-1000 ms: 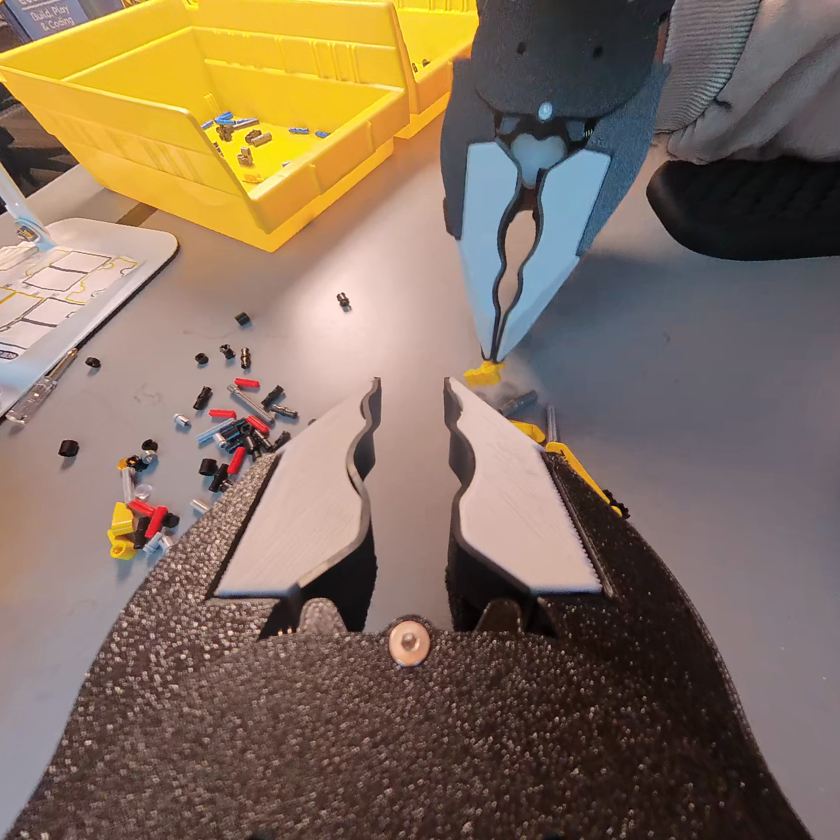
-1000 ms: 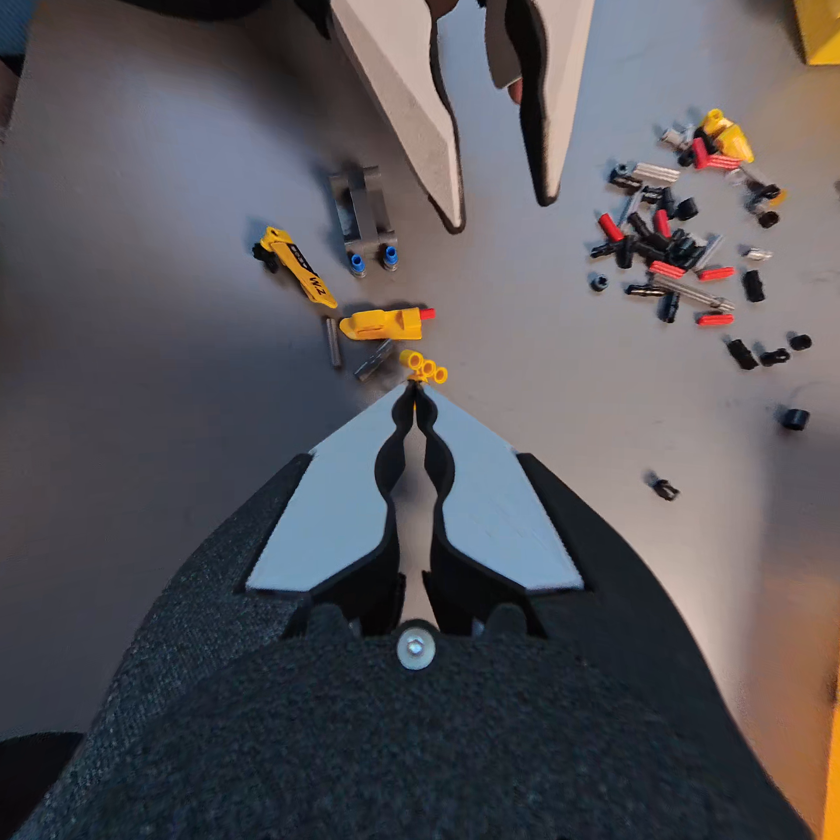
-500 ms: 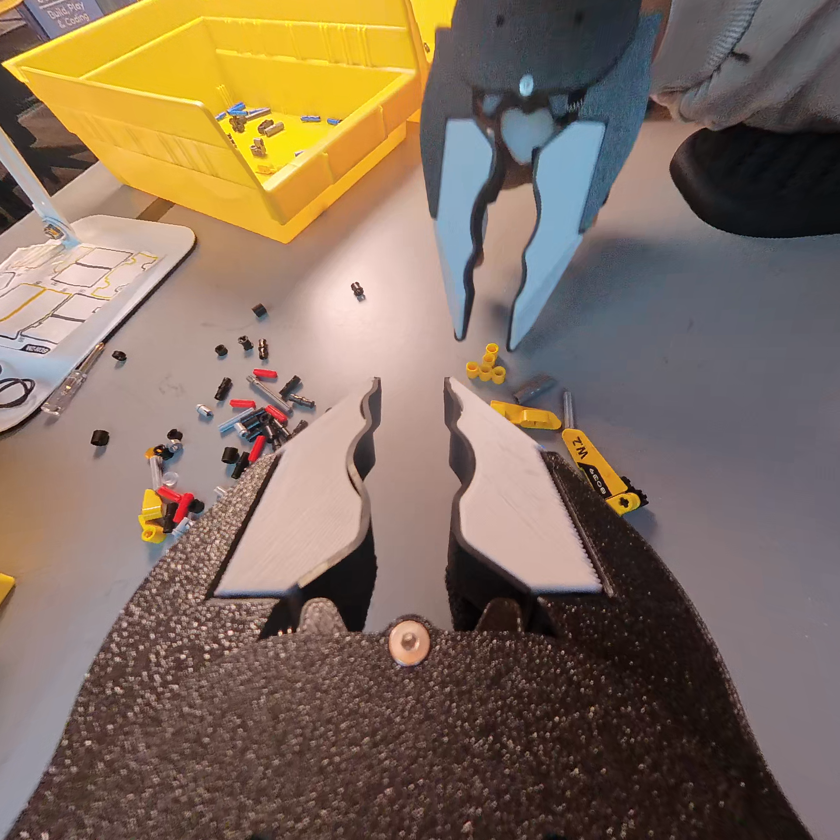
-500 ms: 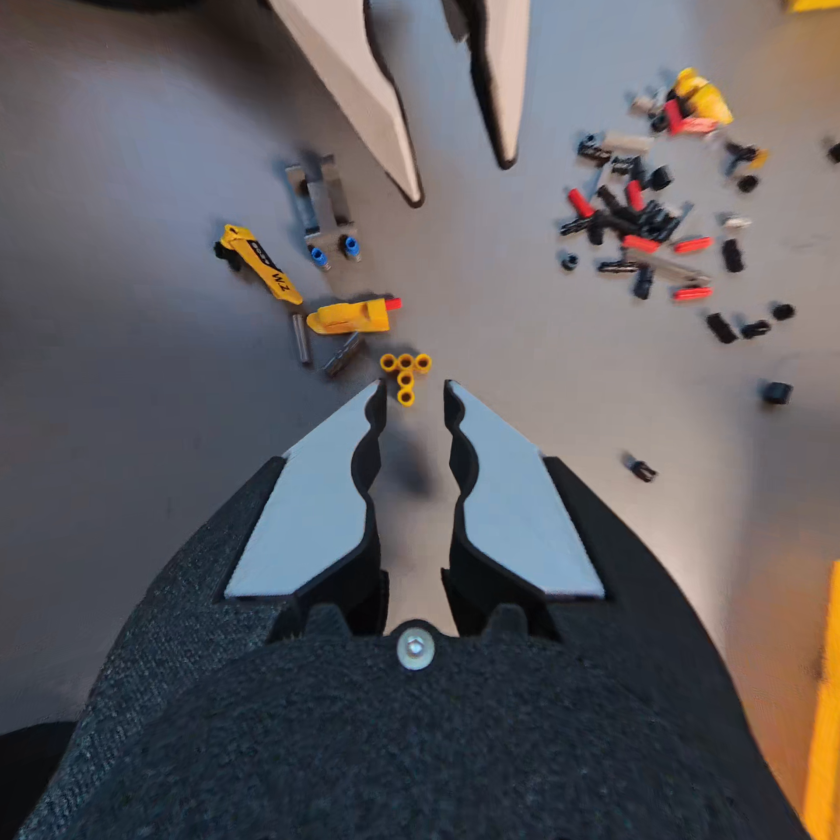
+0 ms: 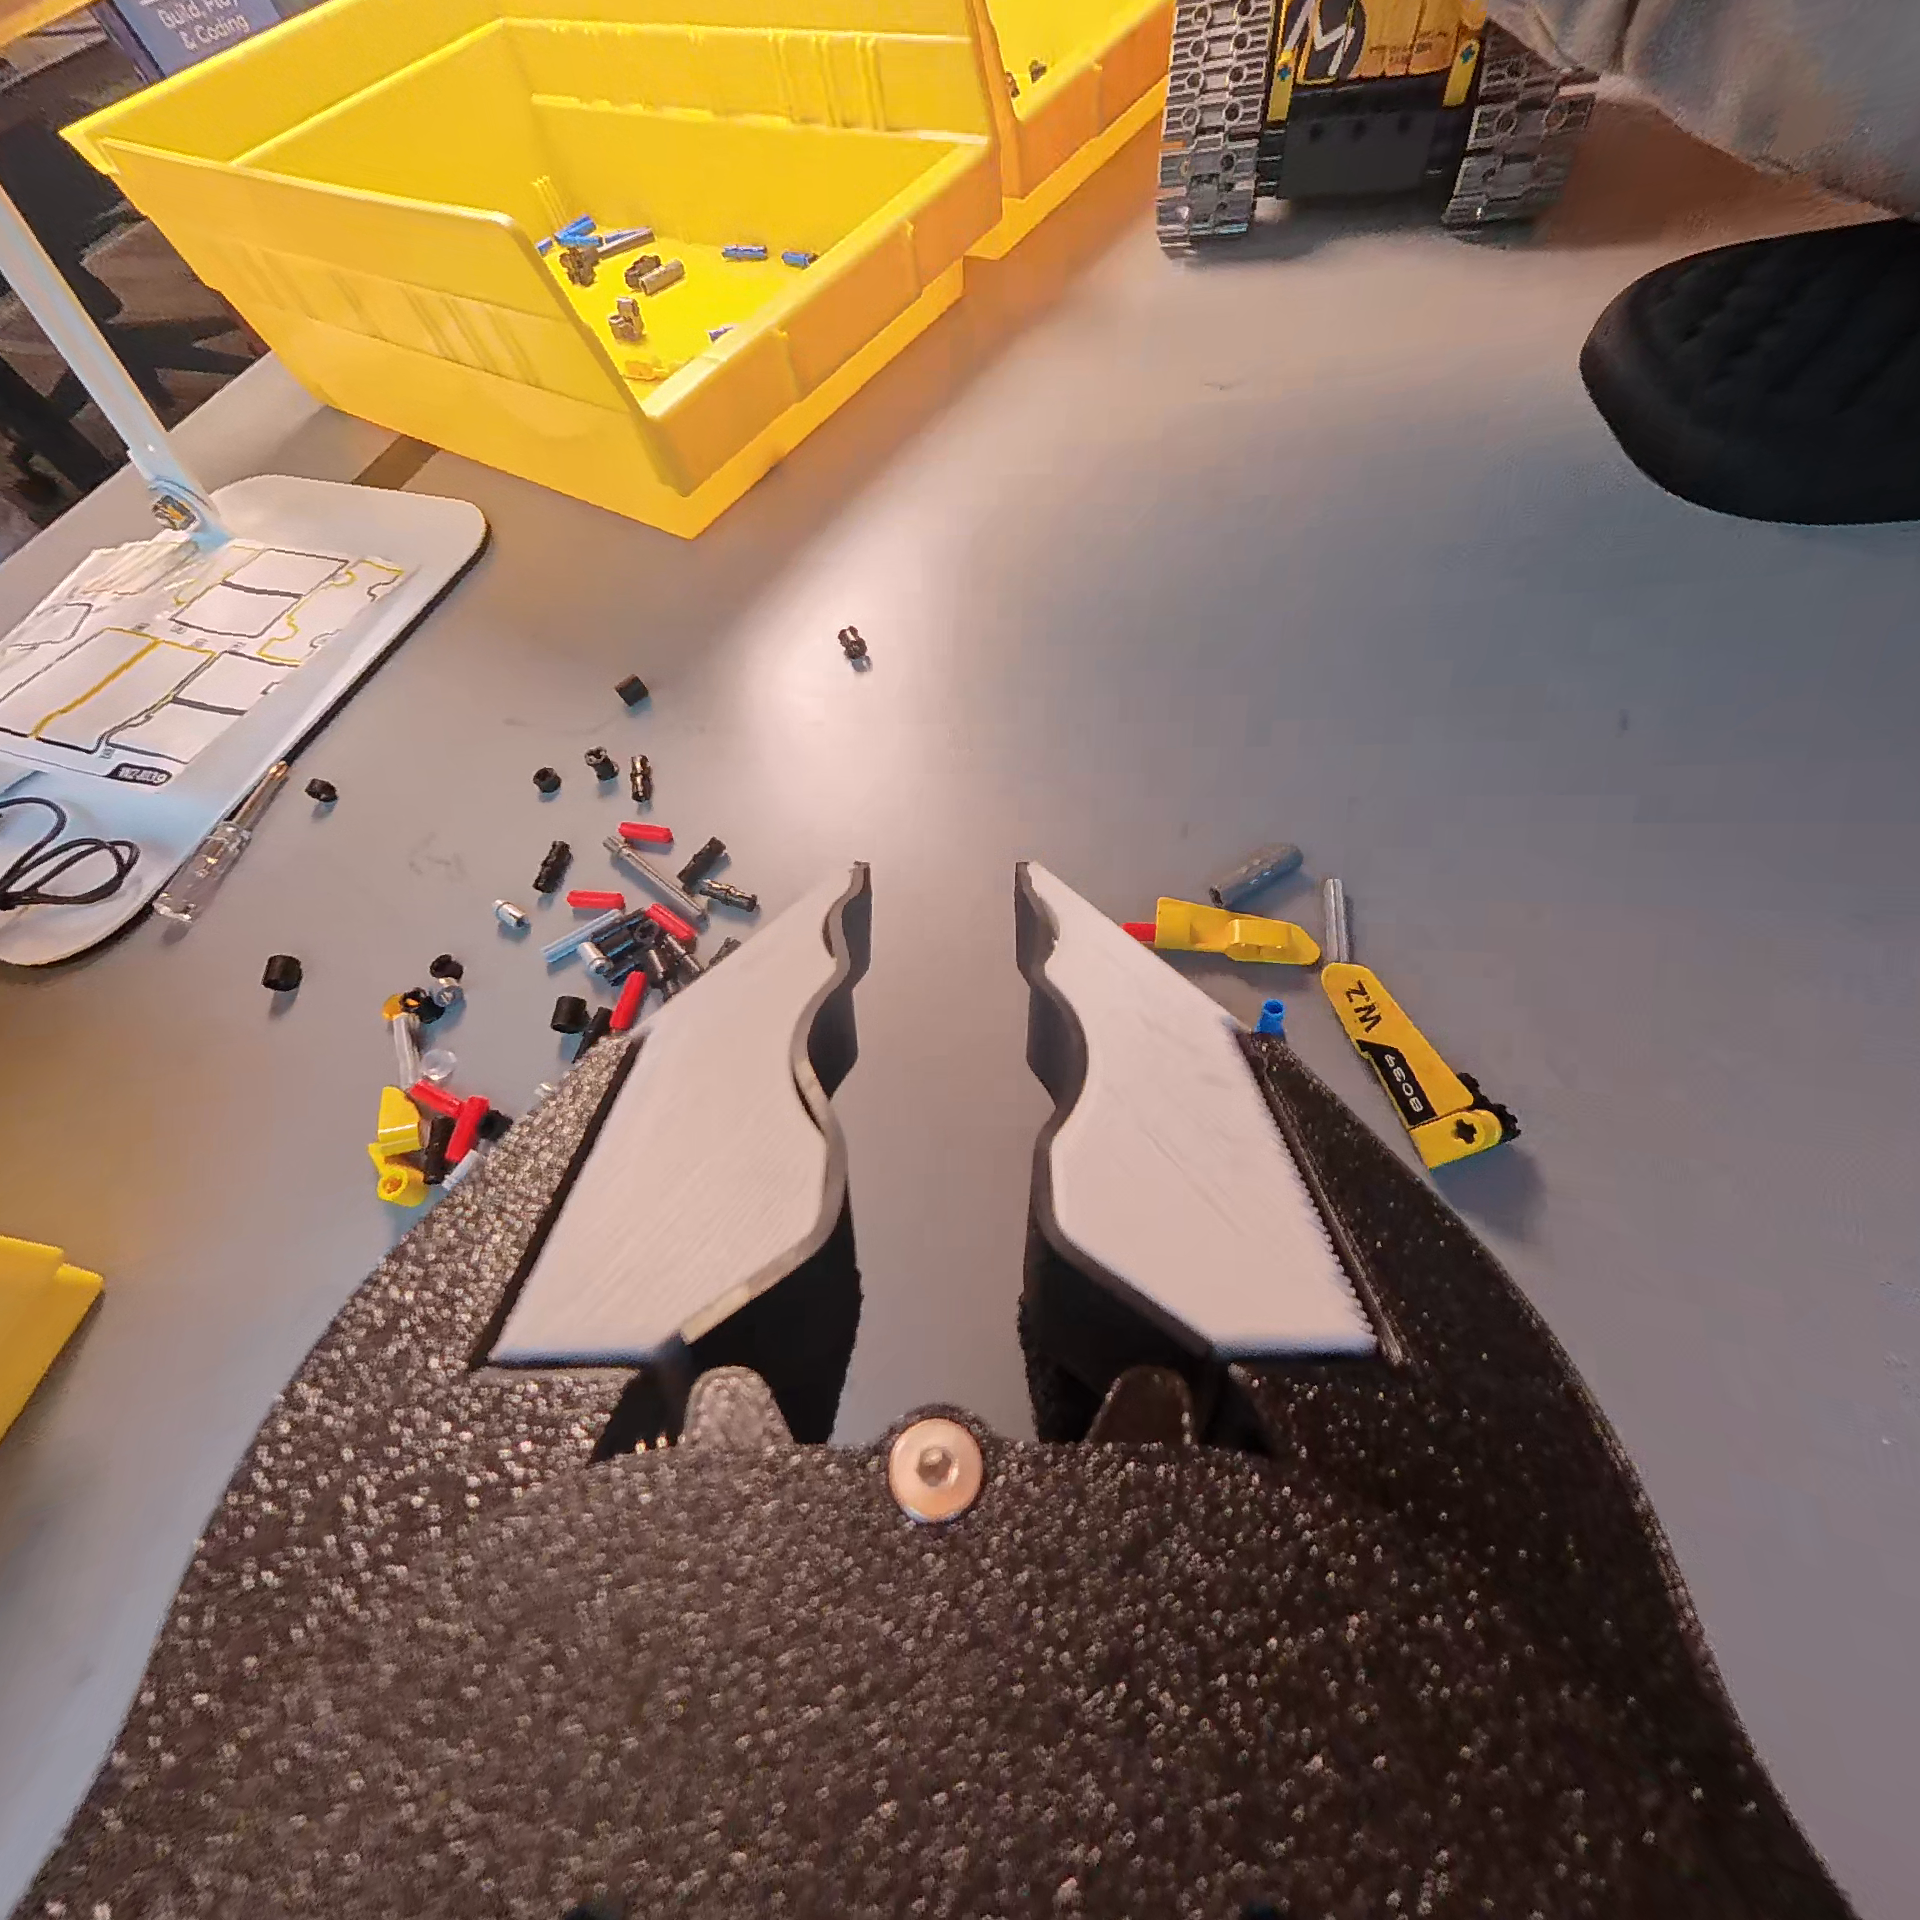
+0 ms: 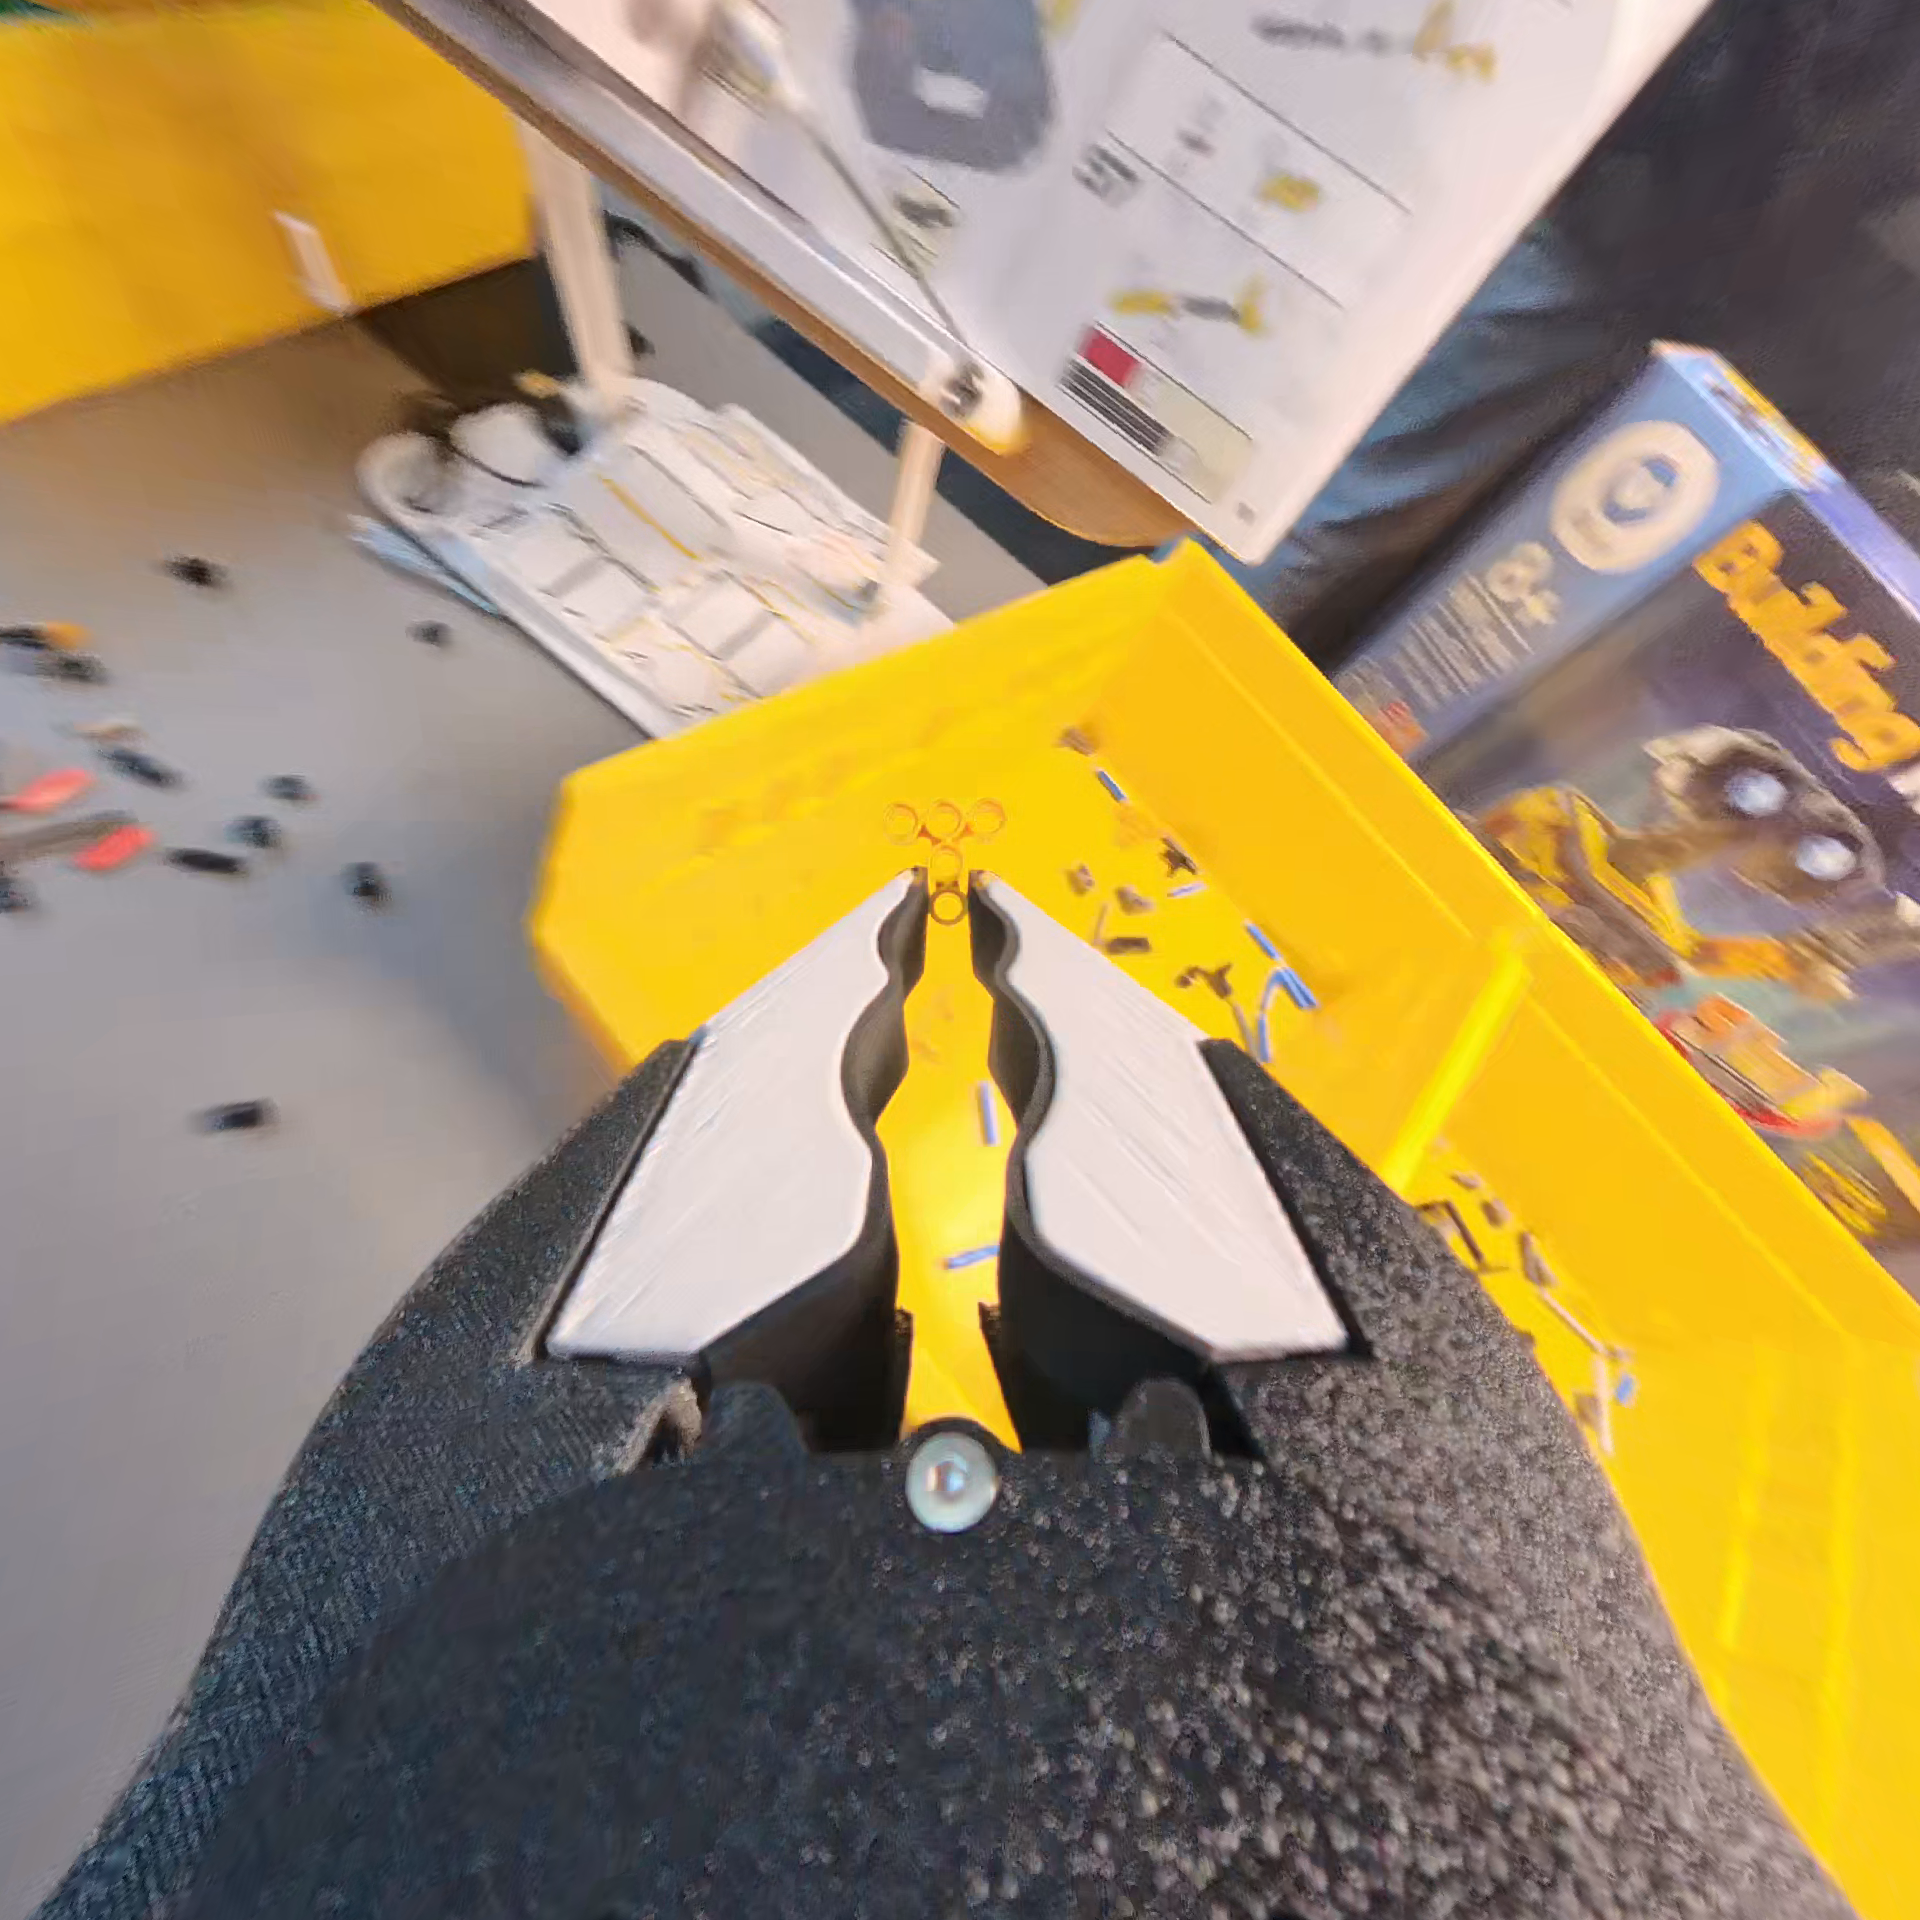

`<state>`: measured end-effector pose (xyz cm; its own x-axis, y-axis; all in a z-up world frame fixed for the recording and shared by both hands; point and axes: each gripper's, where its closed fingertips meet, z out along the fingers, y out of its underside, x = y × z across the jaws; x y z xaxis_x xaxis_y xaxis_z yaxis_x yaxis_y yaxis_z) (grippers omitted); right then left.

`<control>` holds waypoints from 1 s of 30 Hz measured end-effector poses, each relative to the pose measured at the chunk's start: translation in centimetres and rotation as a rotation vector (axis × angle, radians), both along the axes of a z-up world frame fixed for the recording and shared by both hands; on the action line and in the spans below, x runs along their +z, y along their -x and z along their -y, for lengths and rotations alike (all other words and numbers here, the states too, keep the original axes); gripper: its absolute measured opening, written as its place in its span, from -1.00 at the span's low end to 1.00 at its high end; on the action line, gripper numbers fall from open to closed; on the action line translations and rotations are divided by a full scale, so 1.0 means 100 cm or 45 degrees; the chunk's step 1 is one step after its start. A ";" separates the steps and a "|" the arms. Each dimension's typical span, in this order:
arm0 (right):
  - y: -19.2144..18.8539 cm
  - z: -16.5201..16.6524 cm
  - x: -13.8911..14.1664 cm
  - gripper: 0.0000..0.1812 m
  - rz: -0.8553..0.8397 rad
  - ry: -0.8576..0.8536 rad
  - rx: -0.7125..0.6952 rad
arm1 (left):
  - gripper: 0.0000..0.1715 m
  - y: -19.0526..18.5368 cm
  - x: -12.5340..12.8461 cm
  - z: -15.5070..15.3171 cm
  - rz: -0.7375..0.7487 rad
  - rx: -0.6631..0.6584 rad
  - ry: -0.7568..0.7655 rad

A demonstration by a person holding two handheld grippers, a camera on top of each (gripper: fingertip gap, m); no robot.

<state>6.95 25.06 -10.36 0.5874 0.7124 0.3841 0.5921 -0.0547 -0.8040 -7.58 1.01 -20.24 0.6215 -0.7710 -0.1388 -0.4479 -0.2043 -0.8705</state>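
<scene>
Your right gripper (image 6: 945,883) pinches the yellow T-piece (image 6: 945,847) above the yellow bin (image 6: 1351,831); left gripper (image 5: 940,883) spread, over the worktop (image 5: 1351,675).

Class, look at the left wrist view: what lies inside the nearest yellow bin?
Inside the yellow bin lie a few small loose parts, blue, grey and black, scattered on its floor. The front wall hides the nearer floor, so anything there cannot be seen.
</scene>
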 end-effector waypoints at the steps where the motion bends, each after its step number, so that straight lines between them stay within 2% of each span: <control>1: -0.012 -0.015 -0.005 -0.94 0.033 -0.016 -0.099 | -0.68 0.001 -0.001 -0.001 -0.009 0.006 -0.005; 3: -0.031 -0.036 -0.012 -0.94 0.108 -0.080 -0.246 | -0.68 0.005 -0.002 -0.003 -0.025 0.023 -0.014; 5: -0.040 -0.044 -0.016 -0.84 0.142 -0.133 -0.323 | -0.68 0.008 -0.002 -0.005 -0.031 0.039 -0.016; 8: -0.033 -0.038 -0.020 -0.79 0.090 -0.158 -0.309 | -0.68 0.011 -0.003 -0.007 -0.027 0.052 -0.009; 10: -0.015 -0.022 -0.021 -0.79 0.041 -0.152 -0.205 | -0.68 0.012 -0.004 -0.007 -0.030 0.054 -0.007; 12: 0.021 0.015 -0.028 -0.82 -0.054 -0.045 0.064 | -0.68 0.012 -0.005 -0.007 -0.037 0.052 -0.005; 13: 0.038 0.038 -0.037 -0.84 -0.080 0.054 0.212 | -0.68 0.012 -0.006 -0.007 -0.040 0.051 -0.004; 16: 0.064 0.092 -0.080 -0.79 -0.017 0.420 0.473 | -0.68 0.011 -0.007 -0.007 -0.047 0.046 -0.001; 20: 0.073 0.116 -0.124 -0.76 0.094 0.609 0.550 | -0.68 0.012 -0.007 -0.007 -0.051 0.049 -0.001; 24: 0.078 0.123 -0.145 -0.76 0.199 0.620 0.564 | -0.68 0.013 -0.007 -0.007 -0.049 0.052 -0.001; 27: 0.080 0.128 -0.151 -0.93 0.278 0.604 0.582 | -0.69 0.014 -0.007 -0.007 -0.055 0.052 -0.003; 30: 0.089 0.127 -0.144 -0.94 0.287 0.549 0.597 | -0.69 0.015 -0.005 -0.008 -0.051 0.055 -0.012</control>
<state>-1.94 12.37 -24.81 0.1180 0.9894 0.0851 0.7819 -0.0397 -0.6221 -9.05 1.81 -20.71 0.6482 -0.7420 -0.1714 -0.4732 -0.2161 -0.8540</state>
